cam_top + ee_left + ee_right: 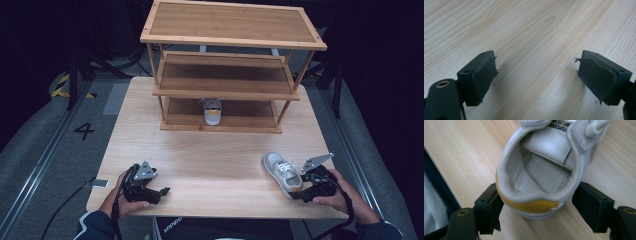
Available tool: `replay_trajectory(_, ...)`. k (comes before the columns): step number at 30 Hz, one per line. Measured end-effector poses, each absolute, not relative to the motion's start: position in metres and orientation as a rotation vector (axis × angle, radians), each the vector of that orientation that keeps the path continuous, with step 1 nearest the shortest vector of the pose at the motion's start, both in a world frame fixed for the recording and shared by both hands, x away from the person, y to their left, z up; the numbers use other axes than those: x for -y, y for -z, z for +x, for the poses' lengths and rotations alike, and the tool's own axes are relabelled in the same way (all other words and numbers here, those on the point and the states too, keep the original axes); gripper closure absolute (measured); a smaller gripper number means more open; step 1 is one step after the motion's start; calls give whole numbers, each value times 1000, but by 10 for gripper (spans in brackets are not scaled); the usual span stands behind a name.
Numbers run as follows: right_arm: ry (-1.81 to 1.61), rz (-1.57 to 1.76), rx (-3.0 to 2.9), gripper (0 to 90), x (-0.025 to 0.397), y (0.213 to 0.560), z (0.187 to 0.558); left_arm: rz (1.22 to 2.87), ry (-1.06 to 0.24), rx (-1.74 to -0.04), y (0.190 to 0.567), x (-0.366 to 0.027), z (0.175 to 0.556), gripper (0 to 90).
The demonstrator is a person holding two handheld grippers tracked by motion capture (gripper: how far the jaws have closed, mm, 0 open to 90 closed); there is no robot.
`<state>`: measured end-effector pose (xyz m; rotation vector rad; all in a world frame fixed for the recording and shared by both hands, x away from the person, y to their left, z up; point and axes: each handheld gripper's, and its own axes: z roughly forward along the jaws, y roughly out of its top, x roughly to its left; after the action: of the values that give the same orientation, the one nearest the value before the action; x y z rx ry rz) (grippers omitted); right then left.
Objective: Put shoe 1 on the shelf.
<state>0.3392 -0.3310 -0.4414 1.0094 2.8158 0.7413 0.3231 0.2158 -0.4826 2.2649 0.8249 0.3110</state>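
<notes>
A white shoe point(282, 172) with a yellow heel tab lies on the wooden table point(210, 155) at the front right, toe pointing away. My right gripper point(296, 192) is at its heel. In the right gripper view the shoe point(541, 177) has its heel between the two jaws of the right gripper point(536, 205), which stand wide, one pad on each side and close against it; the sole rests on the table. My left gripper point(161, 194) lies near the front left edge, open. The left gripper point(536, 75) has bare wood between its jaws.
A three-tier wooden shoe rack point(225, 90) stands at the back of the table. A matching white shoe point(212, 112) sits on its bottom shelf, heel toward me. The table's front edge is just behind both hands.
</notes>
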Motion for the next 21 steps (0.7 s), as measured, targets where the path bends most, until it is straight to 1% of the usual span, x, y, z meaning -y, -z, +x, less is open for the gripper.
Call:
replay_trajectory(6, -778, 895, -2878, 288, 311, 440, 332, 2263, -301, -833, 483, -215, 323, 148)
replay_trajectory(10, -772, 833, -2866, 304, 311, 435, 330, 2263, -301, -834, 483, -215, 323, 148)
replay_trajectory(14, -864, 775, -2820, 362, 315, 417, 329, 2263, -301, -834, 483, -215, 323, 148)
replay_trajectory(15, -870, 750, -2806, 363, 315, 412, 328, 2263, -301, -834, 483, -215, 323, 148)
replay_trajectory(21, -892, 583, -2819, 435, 302, 399, 327, 2263, -301, -833, 483, -215, 323, 148)
